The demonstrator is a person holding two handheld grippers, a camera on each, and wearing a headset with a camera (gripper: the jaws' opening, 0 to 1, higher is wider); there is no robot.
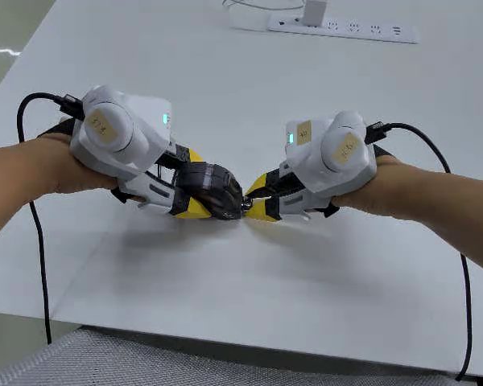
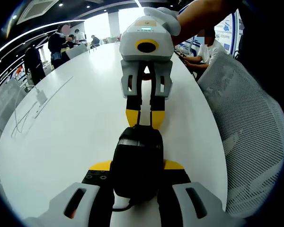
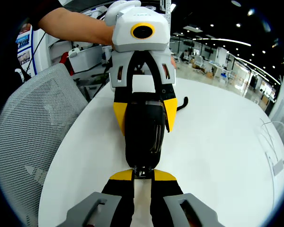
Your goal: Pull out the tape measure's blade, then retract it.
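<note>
A black tape measure (image 1: 213, 190) is held just above the white table (image 1: 249, 88), with my left gripper (image 1: 200, 198) shut on its case. In the left gripper view the case (image 2: 137, 163) sits between my yellow-tipped fingers (image 2: 100, 166). My right gripper (image 1: 256, 202) faces it from the right, its yellow tips (image 3: 120, 175) nearly together on the small metal hook (image 3: 141, 172) at the case's mouth. No length of blade shows between case and hook. From the right gripper view, the left gripper (image 3: 144, 113) grips the case (image 3: 142, 130) from behind.
A white power strip (image 1: 342, 28) with a plugged-in adapter (image 1: 314, 12) lies at the table's far edge. Black cables (image 1: 40, 241) hang from both grippers. A grey mesh chair (image 1: 105, 362) stands at the near edge. Several people sit far off (image 2: 61, 42).
</note>
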